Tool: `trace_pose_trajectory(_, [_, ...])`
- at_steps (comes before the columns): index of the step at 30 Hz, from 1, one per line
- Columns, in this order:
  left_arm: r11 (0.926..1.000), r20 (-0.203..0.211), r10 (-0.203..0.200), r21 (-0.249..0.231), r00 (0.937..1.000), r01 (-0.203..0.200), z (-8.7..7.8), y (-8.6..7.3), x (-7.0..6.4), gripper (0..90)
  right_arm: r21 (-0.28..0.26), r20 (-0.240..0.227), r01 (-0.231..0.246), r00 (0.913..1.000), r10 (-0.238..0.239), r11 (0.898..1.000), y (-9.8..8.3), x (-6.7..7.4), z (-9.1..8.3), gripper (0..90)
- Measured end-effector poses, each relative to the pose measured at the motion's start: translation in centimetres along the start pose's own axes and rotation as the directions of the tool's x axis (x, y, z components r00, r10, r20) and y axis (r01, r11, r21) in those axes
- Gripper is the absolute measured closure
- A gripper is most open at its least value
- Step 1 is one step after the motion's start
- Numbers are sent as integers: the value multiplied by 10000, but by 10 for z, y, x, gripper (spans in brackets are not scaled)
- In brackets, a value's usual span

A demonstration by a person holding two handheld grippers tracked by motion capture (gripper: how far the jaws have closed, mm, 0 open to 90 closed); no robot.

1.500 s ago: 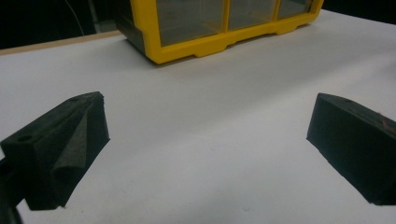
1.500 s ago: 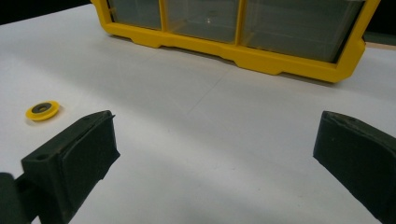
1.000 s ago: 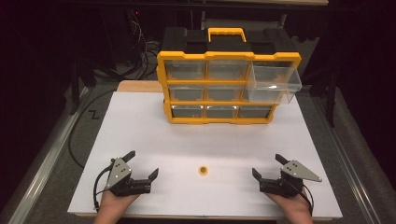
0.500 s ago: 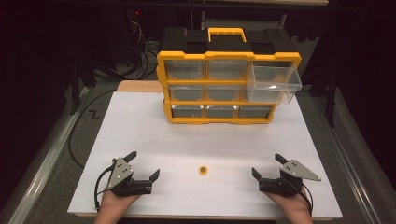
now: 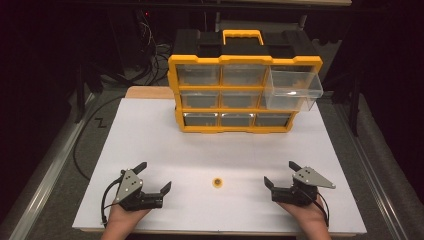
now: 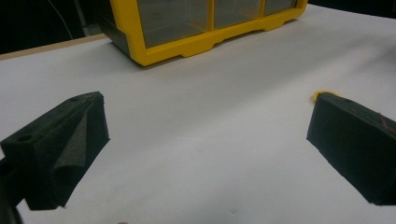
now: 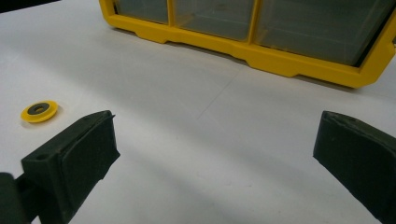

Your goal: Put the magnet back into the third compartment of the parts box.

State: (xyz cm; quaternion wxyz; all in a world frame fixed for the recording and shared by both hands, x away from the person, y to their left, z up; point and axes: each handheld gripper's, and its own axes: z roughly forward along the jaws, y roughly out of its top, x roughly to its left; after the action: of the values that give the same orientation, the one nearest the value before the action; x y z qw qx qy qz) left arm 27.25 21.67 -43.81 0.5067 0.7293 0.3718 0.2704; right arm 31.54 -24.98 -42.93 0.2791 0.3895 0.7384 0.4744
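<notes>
- The left tool (image 5: 153,176) rests near the front edge of the desk (image 5: 150,135), held in a hand (image 5: 122,222) that comes in from below; its jaws stand wide apart and hold nothing.
- In the left gripper view both black jaws rise with bare white desk between them, and a sliver of the yellow ring (image 6: 319,94) peeks out just behind the tip of the jaw at the right of that view.
- The right tool (image 5: 281,173) rests at the other front corner of the desk, likewise released, its jaws spread and empty, with a hand (image 5: 310,220) behind it.
- In the right gripper view the yellow ring (image 7: 39,111) lies flat on the desk off to the left, beyond the nearer jaw and clear of it.
- From above, the ring (image 5: 217,182) is a small yellow disc with a dark centre, lying roughly midway between the two tools and touching neither.
- Farther back stands a yellow drawer cabinet (image 5: 240,60) with a black top and a yellow handle, three rows of clear drawers.
- Its top right drawer (image 5: 292,90) is pulled out towards the person; the others sit flush.
</notes>
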Motion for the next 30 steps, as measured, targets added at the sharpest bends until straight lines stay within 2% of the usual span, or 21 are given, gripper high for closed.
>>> trace_pose_trajectory(10, [9999, 68, 69, -104, 10000, -69, -1, 0, -1, 1, -120, 32, 41, 10000, -41, 9999, 6, 4, 12, 8])
trace_pose_trajectory(30, [9999, 130, 81, -90, 9999, -80, 0, 1, -3, 1, 166, -239, -71, 9997, 75, 9998, 20, 4, 42, 8])
